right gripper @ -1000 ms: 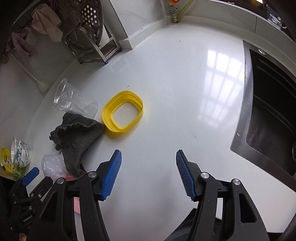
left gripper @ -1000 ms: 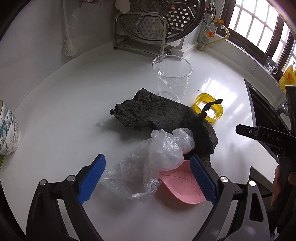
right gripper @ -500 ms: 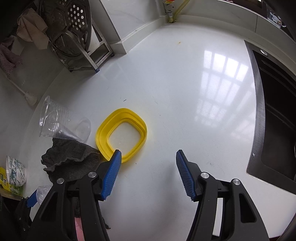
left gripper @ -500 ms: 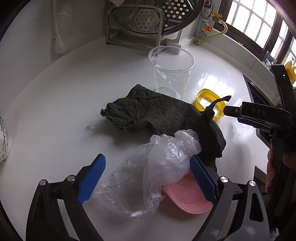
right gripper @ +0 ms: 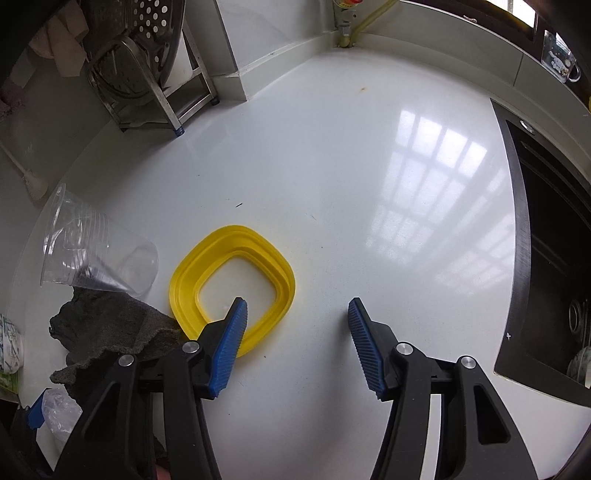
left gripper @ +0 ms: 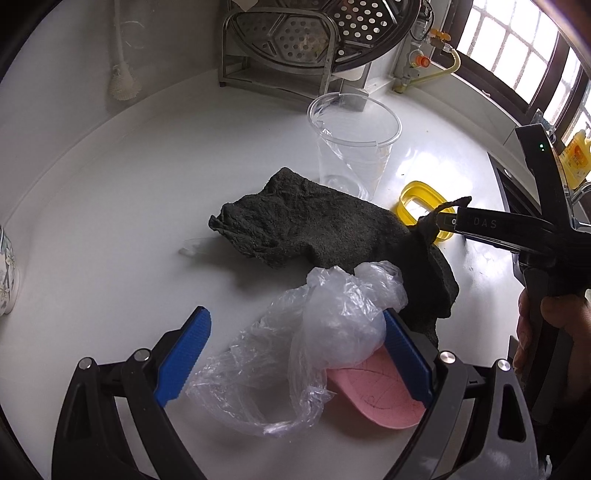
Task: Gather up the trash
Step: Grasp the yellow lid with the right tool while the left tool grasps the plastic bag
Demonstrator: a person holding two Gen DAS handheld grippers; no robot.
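Two tongs stand apart, neither clamped on anything. We keep our left gripper (left gripper: 295, 354) straddling the crumpled clear plastic bag (left gripper: 314, 339) to pinch it; our right gripper (right gripper: 297, 339) seemingly lines up on the yellow plastic ring (right gripper: 232, 284) ahead-left.

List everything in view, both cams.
plastic bag: 1, clear, crumpled between left fingers
pink leaf-shaped dish: 1, under bag
cloth: 1, dark grey, mid-counter
plastic cup: 1, clear, upright behind cloth
yellow ring: 1, right of cloth
steamer rack: 1, steel, back wall
sink: 1, dark, far right
patterned bowl: 1, left edge
countertop: white
left gripper: open
right gripper: open
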